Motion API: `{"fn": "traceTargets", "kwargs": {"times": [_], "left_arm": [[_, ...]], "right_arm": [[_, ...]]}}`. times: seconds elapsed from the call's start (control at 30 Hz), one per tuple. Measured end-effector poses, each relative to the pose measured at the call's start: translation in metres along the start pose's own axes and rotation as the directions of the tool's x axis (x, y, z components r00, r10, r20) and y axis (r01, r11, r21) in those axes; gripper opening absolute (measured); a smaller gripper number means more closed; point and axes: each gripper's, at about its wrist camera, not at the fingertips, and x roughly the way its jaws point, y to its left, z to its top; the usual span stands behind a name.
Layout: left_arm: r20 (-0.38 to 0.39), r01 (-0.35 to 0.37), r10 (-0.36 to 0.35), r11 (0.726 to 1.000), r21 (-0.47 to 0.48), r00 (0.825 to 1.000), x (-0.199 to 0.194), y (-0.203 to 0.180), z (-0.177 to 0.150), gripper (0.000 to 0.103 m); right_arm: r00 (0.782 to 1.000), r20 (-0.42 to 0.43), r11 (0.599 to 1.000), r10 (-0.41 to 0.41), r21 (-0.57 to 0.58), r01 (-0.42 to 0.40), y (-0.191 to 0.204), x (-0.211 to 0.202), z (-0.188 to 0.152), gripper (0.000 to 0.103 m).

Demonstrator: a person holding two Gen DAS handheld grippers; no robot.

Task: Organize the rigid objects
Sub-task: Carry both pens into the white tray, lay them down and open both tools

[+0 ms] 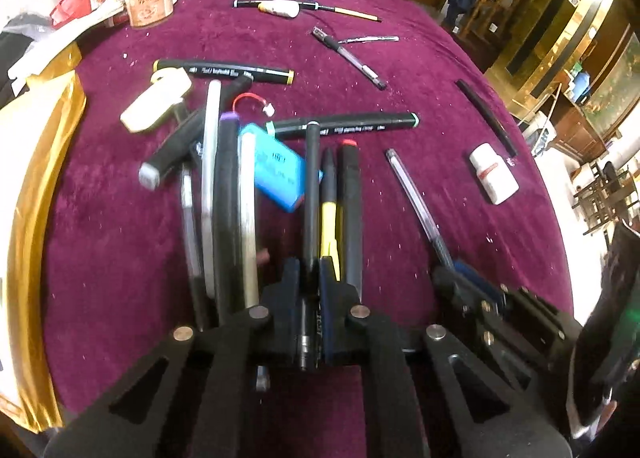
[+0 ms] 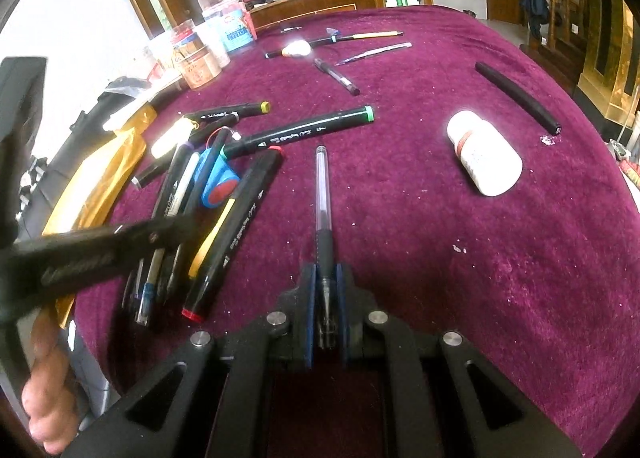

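Note:
My left gripper [image 1: 310, 266] is shut on a slim black pen [image 1: 311, 185], which lies among a row of pens and markers [image 1: 228, 197] on the purple cloth. A red-capped black marker [image 1: 352, 209] and a yellow-and-black pen [image 1: 330, 217] lie just right of it. My right gripper [image 2: 326, 278] is shut on a clear gel pen [image 2: 322, 193] with a black grip, its tip pointing away over the cloth. In the left wrist view that right gripper [image 1: 454, 270] sits to the right, with the gel pen [image 1: 412, 193] in it. The marker pile [image 2: 224, 217] lies to its left.
A white bottle [image 2: 484, 153] and a black tube [image 2: 516, 97] lie to the right. A green-capped marker [image 1: 344, 125] and a blue block [image 1: 276, 173] lie behind the pile. More pens [image 1: 348, 55] lie farther back, jars [image 1: 150, 3] at back left, and a gold cloth edge [image 1: 36, 177] on the left.

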Motion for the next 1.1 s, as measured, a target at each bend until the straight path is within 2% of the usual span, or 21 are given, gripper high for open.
{"fn": "traceTargets", "kwargs": {"times": [0.1, 0.2, 0.3, 0.4, 0.6, 0.7, 0.83, 0.97, 1.1], "left_arm": [[0.046, -0.006, 0.007, 1.000, -0.009, 0.999, -0.009, 0.005, 0.002, 0.007], [0.036, 0.030, -0.029, 0.999, -0.023, 0.999, -0.018, 0.010, 0.000, 0.007], [0.063, 0.042, -0.040, 0.999, -0.032, 0.997, -0.034, 0.016, -0.006, 0.007], [0.081, 0.074, -0.068, 0.995, -0.069, 0.994, -0.055, 0.031, -0.013, 0.007], [0.135, 0.049, -0.028, 0.987, -0.153, 0.990, -0.090, 0.069, -0.023, 0.007], [0.149, 0.033, -0.001, 0.977, -0.209, 0.989, -0.105, 0.093, -0.029, 0.007], [0.170, 0.014, 0.042, 0.949, -0.316, 0.984, -0.128, 0.140, -0.037, 0.007], [0.182, -0.018, 0.099, 0.916, -0.402, 0.978, -0.145, 0.186, -0.045, 0.007], [0.173, -0.067, 0.172, 0.869, -0.490, 0.970, -0.156, 0.235, -0.052, 0.007]], "right_arm": [[1.000, 0.000, 1.000, -0.008, -0.001, 0.008, 0.002, 0.000, 0.001, 0.009], [1.000, -0.001, 1.000, -0.005, 0.005, 0.005, 0.002, -0.001, 0.000, 0.009], [0.999, 0.047, 1.000, 0.023, 0.005, -0.023, 0.003, -0.013, 0.000, 0.009], [0.992, 0.107, 0.997, 0.073, -0.011, -0.073, 0.010, -0.031, 0.002, 0.009], [0.968, 0.166, 0.982, 0.187, -0.062, -0.179, 0.040, -0.056, 0.007, 0.009], [0.946, 0.150, 0.955, 0.286, -0.120, -0.270, 0.070, -0.060, 0.008, 0.009], [0.926, 0.085, 0.917, 0.368, -0.197, -0.347, 0.118, -0.050, 0.010, 0.009], [0.905, 0.006, 0.875, 0.424, -0.260, -0.408, 0.167, -0.033, 0.012, 0.009], [0.895, -0.061, 0.848, 0.441, -0.297, -0.438, 0.212, -0.011, 0.012, 0.009]]}}
